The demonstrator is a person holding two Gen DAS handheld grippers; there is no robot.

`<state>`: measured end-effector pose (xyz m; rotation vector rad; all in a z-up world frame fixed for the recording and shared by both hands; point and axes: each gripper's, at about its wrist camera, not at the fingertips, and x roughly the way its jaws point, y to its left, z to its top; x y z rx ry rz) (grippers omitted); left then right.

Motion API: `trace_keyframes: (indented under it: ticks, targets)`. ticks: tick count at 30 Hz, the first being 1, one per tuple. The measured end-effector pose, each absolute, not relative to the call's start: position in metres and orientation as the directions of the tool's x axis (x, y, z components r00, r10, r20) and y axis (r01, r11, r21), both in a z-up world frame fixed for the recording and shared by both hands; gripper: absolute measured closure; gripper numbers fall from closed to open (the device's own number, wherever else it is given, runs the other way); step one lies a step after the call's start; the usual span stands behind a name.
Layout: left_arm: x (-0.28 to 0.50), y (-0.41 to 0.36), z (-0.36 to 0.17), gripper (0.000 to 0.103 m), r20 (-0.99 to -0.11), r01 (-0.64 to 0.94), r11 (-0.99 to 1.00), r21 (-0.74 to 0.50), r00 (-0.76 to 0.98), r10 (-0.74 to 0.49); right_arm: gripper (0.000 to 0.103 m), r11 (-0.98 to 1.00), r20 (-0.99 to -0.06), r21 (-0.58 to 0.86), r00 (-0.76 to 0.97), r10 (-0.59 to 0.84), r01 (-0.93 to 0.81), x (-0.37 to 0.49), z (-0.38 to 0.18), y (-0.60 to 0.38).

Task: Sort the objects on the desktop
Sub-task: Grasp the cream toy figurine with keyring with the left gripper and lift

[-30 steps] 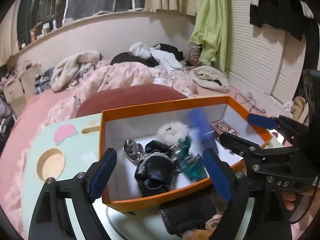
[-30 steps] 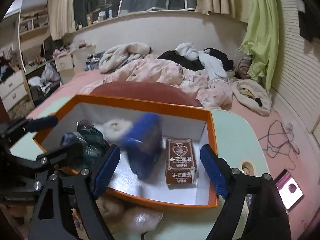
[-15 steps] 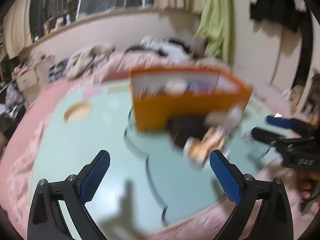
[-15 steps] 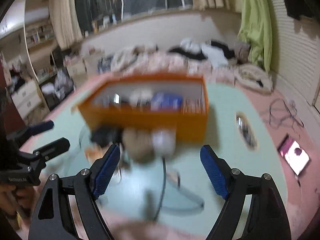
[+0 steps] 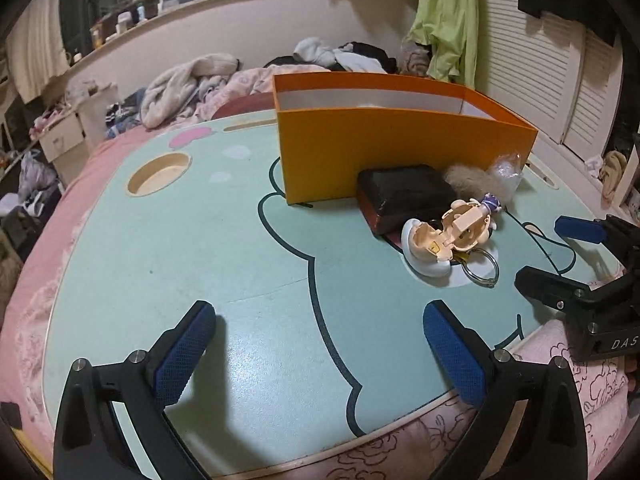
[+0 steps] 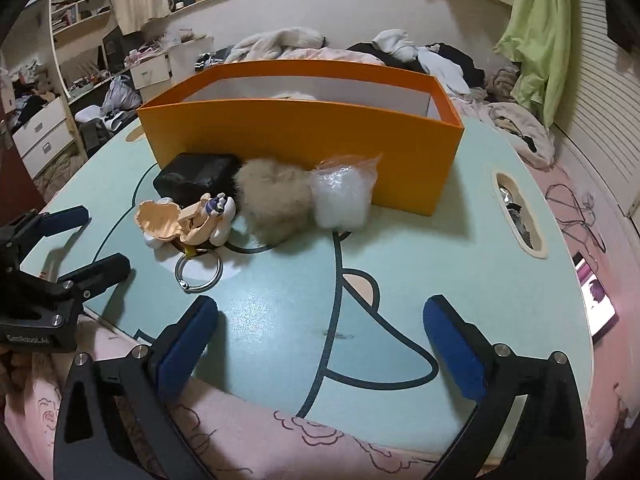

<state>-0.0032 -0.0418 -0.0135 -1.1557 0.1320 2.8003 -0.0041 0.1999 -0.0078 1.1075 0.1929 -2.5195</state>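
An orange box (image 5: 400, 152) (image 6: 304, 140) stands on the mint-green table (image 5: 180, 260); its contents are hidden behind its front wall. Against that wall lie a black case (image 6: 196, 176), a beige fur ball (image 6: 272, 196) and a clear bag of white stuffing (image 6: 340, 196). A cream figure keychain (image 5: 452, 232) with a metal ring (image 6: 199, 274) lies just in front. My left gripper (image 5: 318, 316) hovers over bare table, left of the keychain, jaws opening wide, nothing between them. My right gripper (image 6: 322, 308) hangs near the front edge, jaws also opening, empty.
The table has a round cup hole (image 5: 158, 174) at far left and a long slot (image 6: 518, 208) at right holding small items. A lit phone (image 6: 596, 300) lies on the pink bedding to the right. Clothes are piled on the bed behind the box.
Both grippers have pulled back from above the box and sunk toward the table's front edge. The blurred blue thing between the right jaws is gone. Both jaws stand wider.
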Motion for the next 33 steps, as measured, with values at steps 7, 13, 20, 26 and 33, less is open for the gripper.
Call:
trace_keyframes:
  ticks: [7, 13, 20, 26, 33]
  targets:
    - [-0.002, -0.041, -0.013, 0.0, -0.706, -0.134, -0.99, 0.038, -0.705, 0.068, 0.001, -0.919, -0.733, 0.027, -0.617, -0.286, 0.394, -0.003, -0.008, 0.2]
    - [-0.002, -0.041, -0.012, 0.0, -0.706, -0.134, -0.99, 0.038, -0.705, 0.068, 0.001, -0.919, -0.733, 0.027, -0.617, -0.286, 0.394, -0.003, -0.008, 0.2]
    - [0.001, -0.04, -0.009, 0.0, -0.697, -0.153, -0.988, 0.017, -0.71, 0.098, 0.001, -0.919, -0.731, 0.029, -0.618, -0.288, 0.394, -0.002, -0.01, 0.2]
    - [-0.003, -0.041, 0.012, 0.007, -0.664, -0.232, -0.966, -0.114, -0.705, 0.248, 0.001, -0.92, -0.708, 0.091, -0.625, -0.329, 0.381, -0.003, -0.001, 0.212]
    - [-0.046, -0.013, 0.007, 0.067, -0.715, -0.307, -0.913, -0.269, -0.572, 0.403, 0.001, -0.921, -0.71, 0.079, -0.627, -0.32, 0.38, -0.001, 0.002, 0.21]
